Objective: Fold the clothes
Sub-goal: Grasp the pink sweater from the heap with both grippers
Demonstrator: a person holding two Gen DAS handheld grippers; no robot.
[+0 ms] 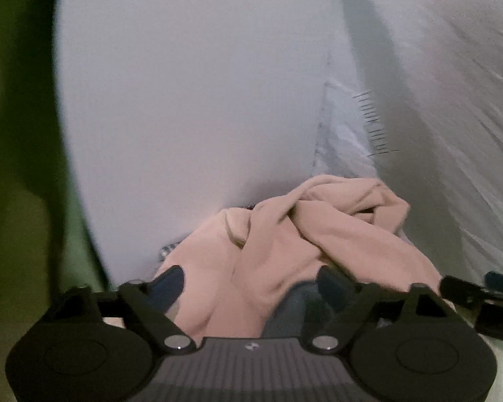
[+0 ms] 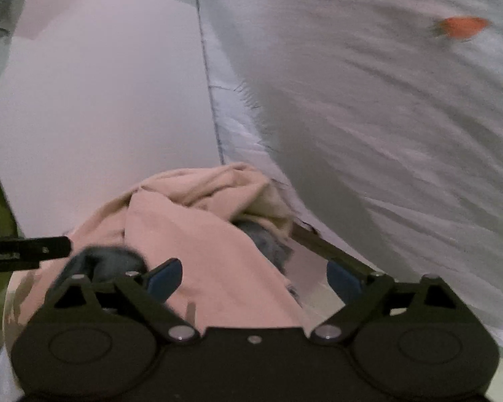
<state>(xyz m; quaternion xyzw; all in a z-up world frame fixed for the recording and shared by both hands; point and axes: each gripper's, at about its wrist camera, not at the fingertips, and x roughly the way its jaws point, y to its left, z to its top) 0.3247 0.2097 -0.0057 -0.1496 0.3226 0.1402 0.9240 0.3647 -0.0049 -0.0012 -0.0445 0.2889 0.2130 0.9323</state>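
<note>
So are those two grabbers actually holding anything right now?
Neither seems to be. Both the left hand-held gripper and right hand-held gripper stand open around the crumpled pale pink cloth garment, not clamped on it.

Bunched pink garment (image 1: 285, 251) blocks ahead — open white surface (image 1: 184, 100) beyond.

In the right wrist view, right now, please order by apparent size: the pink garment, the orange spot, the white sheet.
1. white sheet, it fills most of the right side.
2. pink garment, though it looks bigger because it is near the camera.
3. orange spot, clearly the smallest, blurred.
</note>
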